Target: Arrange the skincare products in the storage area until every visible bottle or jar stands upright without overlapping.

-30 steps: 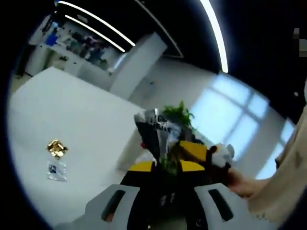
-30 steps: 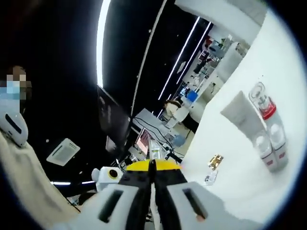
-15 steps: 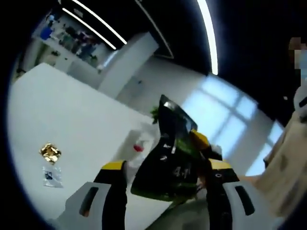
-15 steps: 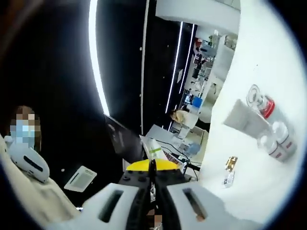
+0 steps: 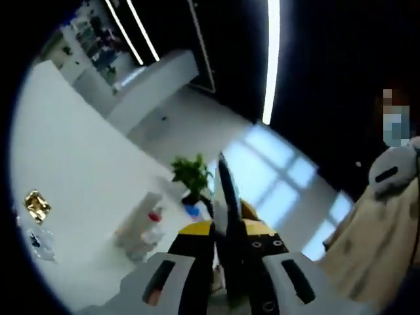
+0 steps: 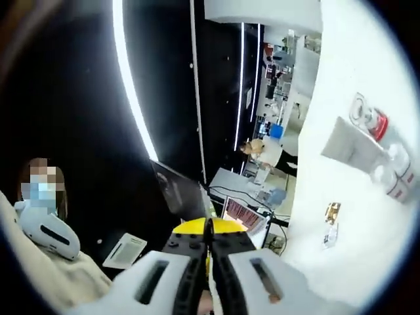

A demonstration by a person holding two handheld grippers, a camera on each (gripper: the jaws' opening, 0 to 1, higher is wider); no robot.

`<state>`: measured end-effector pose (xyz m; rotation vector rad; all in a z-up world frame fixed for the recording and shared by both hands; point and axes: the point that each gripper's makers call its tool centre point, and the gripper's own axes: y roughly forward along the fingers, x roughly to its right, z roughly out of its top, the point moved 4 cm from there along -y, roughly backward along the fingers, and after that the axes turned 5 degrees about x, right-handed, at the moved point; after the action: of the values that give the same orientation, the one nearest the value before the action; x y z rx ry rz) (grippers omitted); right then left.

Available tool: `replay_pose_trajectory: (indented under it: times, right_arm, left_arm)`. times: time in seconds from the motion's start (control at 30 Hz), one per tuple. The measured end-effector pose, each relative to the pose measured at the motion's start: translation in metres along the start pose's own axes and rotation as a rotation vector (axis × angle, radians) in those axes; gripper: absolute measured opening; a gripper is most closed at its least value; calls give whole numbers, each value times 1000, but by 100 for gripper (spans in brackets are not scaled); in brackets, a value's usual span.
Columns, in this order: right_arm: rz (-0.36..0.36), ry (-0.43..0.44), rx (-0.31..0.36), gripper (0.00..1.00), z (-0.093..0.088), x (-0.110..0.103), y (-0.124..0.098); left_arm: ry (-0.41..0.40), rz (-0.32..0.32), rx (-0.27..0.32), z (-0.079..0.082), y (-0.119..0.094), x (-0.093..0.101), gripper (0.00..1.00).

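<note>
In the left gripper view, the white bench [image 5: 72, 177] fills the left half of the frame. A gold wrapper [image 5: 37, 205] and a clear packet [image 5: 36, 244] lie at the far left edge. The skincare products [image 5: 143, 226] sit lower centre-left as a tight group: a pale tube with a red-topped bottle just beside it. A potted plant [image 5: 191, 176] stands behind them. Your left claw [image 5: 226, 246] rises at bottom centre, pinching a thin dark sheet [image 5: 225, 197] seen edge-on.

In the right gripper view, your right claw [image 6: 209, 246] sits at bottom centre, jaws pressed together; whether they grip anything cannot be told. The same products [image 6: 374, 154] appear at the right edge.

Caution: both claws are well apart from the products and aimed away. Approaching with the sheet held risks toppling the crowded bottles.
</note>
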<state>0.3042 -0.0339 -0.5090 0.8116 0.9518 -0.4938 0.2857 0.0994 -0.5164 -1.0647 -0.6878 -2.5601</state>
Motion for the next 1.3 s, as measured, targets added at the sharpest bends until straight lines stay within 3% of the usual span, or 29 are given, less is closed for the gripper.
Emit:
replay_pose_trajectory:
  times: [0.1,0.17,0.3,0.4,0.53,0.77,0.87,1.0,1.07,1.13,1.17,1.3]
  right_arm:
    - [-10,-31,-32,1,-1,3,3]
    - [-2,-40,-38,1,-2,2,5]
    - [70,-111,-7,3,1,-6,9]
    - [118,-45,25,9,1,-14,10]
    - [112,-9,4,21,-12,-10,5]
    - [135,61,-27,23,-41,-15,-6]
    - [132,56,-47,20,-47,-17,-5]
    - [124,28,-42,4,-43,-17,-4]
    - [122,26,-38,3,-39,-17,-4]
    - [104,-7,-41,2,-39,-16,-5]
    - [84,-41,-47,2,-38,-13,-5]
    - [44,-78,-66,2,-39,-7,-7]
  left_arm:
    - [-47,-41,-7,-5,-1,9,0]
    - [-64,-48,22,-5,0,13,0]
    - [-100,-64,67,-1,2,19,0]
    - [-115,-95,98,6,5,26,0]
    - [-144,-125,155,17,10,31,0]
    - [-192,-145,264,35,17,30,0]
    - [-192,-121,265,35,18,24,0]
    - [-183,-82,252,32,20,19,0]
    - [-175,-54,257,33,21,15,0]
    - [-139,20,236,31,21,6,0]
    - [-104,89,210,29,19,-2,0]
    - [-11,153,161,26,18,-8,0]
